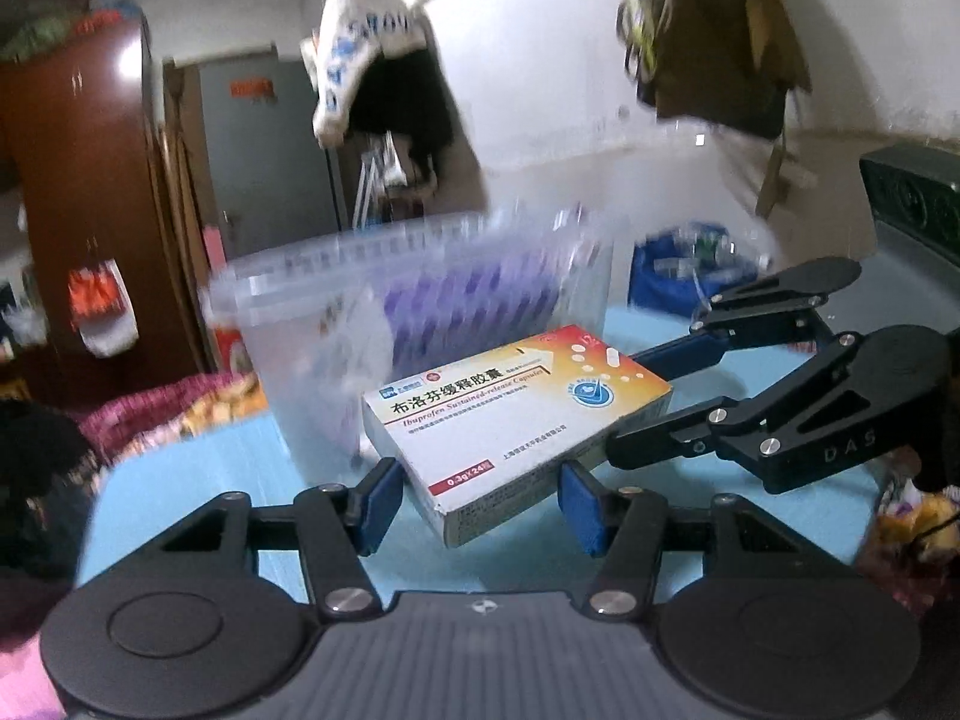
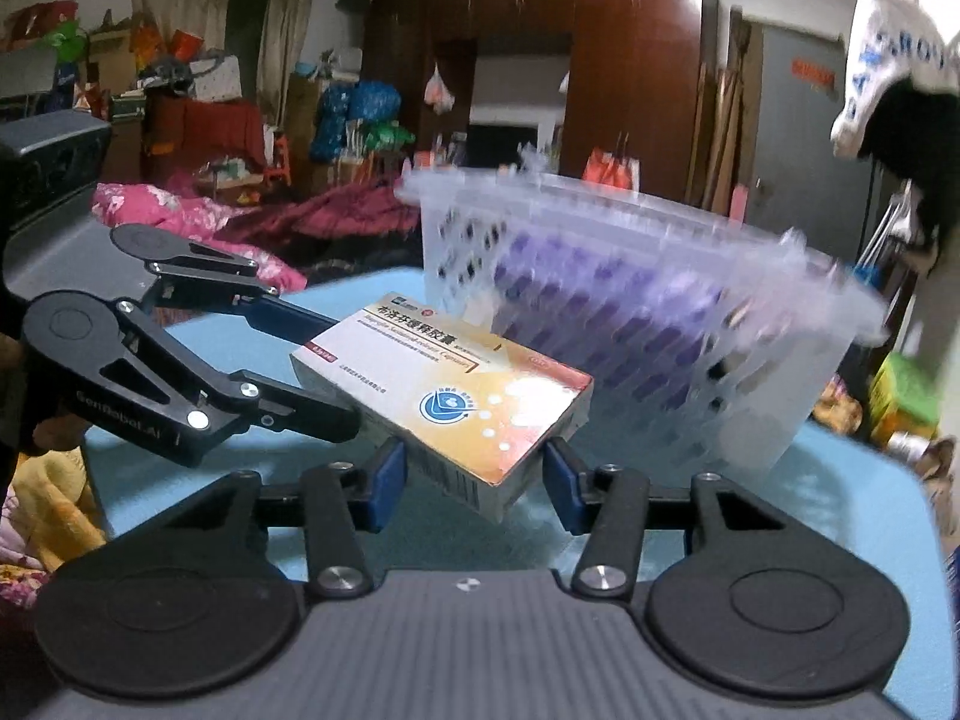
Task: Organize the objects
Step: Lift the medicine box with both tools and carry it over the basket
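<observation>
Both tools half open around medicine box [image 1: 516,414], basket [image 1: 420,294] behind

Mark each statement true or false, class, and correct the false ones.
1. The ibuprofen capsule box sits between the fingers of the left gripper. True.
2. The box is already inside the plastic basket. False: it is outside the basket, in front of it.
3. The right gripper is at the basket's rim, away from the box. False: its fingers flank the box's other end.
4. The basket is translucent, with purple items showing through its wall. True.
5. The tabletop is red. False: it is light blue.
</observation>
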`<state>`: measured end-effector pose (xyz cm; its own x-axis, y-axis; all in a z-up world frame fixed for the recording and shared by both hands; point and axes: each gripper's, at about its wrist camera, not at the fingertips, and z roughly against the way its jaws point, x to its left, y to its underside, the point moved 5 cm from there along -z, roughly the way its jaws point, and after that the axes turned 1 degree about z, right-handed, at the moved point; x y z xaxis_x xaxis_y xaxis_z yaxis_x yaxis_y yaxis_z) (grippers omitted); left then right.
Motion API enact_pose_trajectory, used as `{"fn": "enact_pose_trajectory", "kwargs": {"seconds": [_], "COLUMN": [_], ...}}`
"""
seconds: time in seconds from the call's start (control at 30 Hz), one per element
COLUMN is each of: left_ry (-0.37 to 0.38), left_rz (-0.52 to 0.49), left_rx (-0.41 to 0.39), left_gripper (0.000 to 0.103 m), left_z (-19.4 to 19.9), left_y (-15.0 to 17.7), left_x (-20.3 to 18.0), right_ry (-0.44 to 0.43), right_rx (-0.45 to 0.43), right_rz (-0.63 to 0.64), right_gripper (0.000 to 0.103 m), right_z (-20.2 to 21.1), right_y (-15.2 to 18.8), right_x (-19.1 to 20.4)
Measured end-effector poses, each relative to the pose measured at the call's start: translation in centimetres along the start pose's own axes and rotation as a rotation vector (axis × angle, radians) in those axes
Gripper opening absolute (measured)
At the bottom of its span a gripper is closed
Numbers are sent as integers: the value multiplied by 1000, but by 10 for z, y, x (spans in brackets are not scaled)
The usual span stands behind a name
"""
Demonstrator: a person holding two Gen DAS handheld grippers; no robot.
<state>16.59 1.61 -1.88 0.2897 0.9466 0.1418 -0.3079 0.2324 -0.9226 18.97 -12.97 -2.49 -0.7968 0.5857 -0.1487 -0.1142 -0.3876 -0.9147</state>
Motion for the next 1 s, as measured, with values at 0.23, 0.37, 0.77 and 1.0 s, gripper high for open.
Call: {"fn": "enact_pose_trajectory", "kwargs": {"seconds": [0.23, 0.37, 0.77, 1.0], "left_ry": [-33, -30, -29, -52], "left_rz": [-68, -80, -19, 40], "left_rx": [-158, -204, -139, -34], "left_gripper": [61, 61, 60, 60], "left_z": [31, 26, -50, -91], "left_y": [-61, -101, -145, -124], "left_x": [-10, -3, 49, 76], "right_ry": [77, 116, 133, 114], "right_rx": [-135, -179, -132, -72], "right_rz": [65, 80, 55, 20], "right_gripper": [52, 52, 52, 52], "right_z": [40, 41, -25, -61], "right_y": [-49, -81, -119, -98], "right_x": [-6, -23, -75, -81]}}
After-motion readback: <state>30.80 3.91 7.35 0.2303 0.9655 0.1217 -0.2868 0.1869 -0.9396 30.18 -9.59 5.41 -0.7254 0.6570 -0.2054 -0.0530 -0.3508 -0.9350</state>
